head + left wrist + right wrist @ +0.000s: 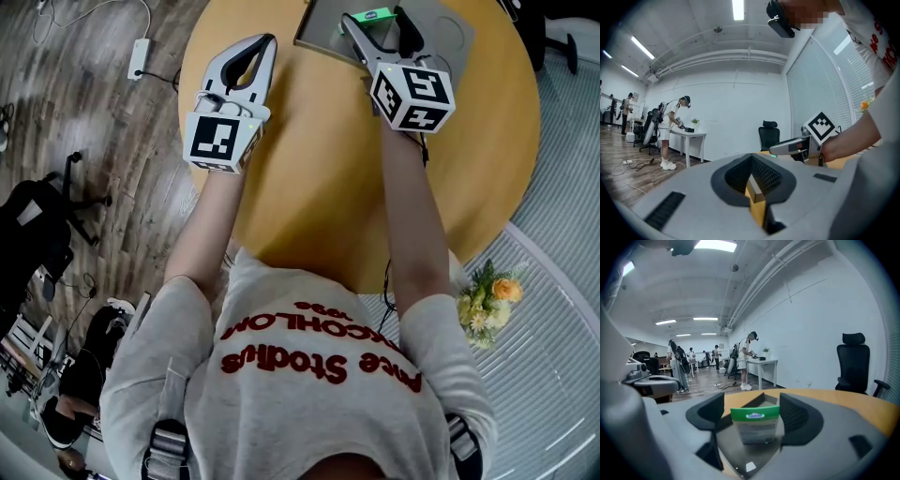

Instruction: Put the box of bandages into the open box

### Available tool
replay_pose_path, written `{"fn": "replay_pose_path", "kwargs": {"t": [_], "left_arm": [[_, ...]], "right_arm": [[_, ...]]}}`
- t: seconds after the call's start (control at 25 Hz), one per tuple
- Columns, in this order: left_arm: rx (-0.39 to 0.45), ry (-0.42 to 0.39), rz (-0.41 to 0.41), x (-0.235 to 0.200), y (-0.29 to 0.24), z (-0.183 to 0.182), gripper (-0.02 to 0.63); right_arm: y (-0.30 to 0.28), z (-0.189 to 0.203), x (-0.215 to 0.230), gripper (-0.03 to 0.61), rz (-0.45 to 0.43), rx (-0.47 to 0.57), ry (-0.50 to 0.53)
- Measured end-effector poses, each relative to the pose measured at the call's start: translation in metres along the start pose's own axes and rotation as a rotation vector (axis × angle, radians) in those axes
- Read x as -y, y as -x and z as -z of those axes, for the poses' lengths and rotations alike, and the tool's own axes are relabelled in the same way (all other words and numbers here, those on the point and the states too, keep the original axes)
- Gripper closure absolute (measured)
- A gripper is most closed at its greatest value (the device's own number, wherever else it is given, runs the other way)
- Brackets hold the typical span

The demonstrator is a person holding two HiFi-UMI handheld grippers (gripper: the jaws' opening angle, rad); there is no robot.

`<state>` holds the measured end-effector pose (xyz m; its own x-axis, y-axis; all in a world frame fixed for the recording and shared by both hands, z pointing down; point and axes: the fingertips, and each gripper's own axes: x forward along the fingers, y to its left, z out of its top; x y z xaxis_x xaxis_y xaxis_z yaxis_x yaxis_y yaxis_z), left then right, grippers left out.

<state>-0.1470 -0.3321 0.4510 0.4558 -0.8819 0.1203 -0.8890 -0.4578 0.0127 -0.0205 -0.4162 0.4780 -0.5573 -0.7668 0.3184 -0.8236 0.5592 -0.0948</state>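
At the counter's (319, 187) far edge the open box (455, 37) is cut off by the picture's top; the print on the box of bandages (755, 423) is too small to read.

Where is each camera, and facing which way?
Head view: on the head, facing down at the table; shows shirt, forearms, left gripper, right gripper.
Left gripper view: on that gripper, facing along shut jaws across the room; shows right forearm.
Right gripper view: on that gripper, facing the box of bandages in its jaws, over the open box.
Head view shares both boxes.
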Motion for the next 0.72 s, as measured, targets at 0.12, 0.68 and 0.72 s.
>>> {"fn": "replay_pose_path", "kwargs": {"t": [0.12, 0.68, 0.72], "left_arm": [[0.016, -0.011, 0.002, 0.002, 0.005, -0.009, 0.607], [0.078, -0.048, 0.033, 0.018, 0.039, -0.053, 0.607], [0.082, -0.052, 0.038, 0.020, 0.043, -0.056, 0.607]], "right_arm": [[0.011, -0.017, -0.001, 0.221, 0.003, 0.044, -0.003], [0.103, -0.095, -0.010, 0.567, 0.097, 0.322, -0.040], [0.112, -0.099, -0.013, 0.568, 0.099, 0.334, -0.038]]}}
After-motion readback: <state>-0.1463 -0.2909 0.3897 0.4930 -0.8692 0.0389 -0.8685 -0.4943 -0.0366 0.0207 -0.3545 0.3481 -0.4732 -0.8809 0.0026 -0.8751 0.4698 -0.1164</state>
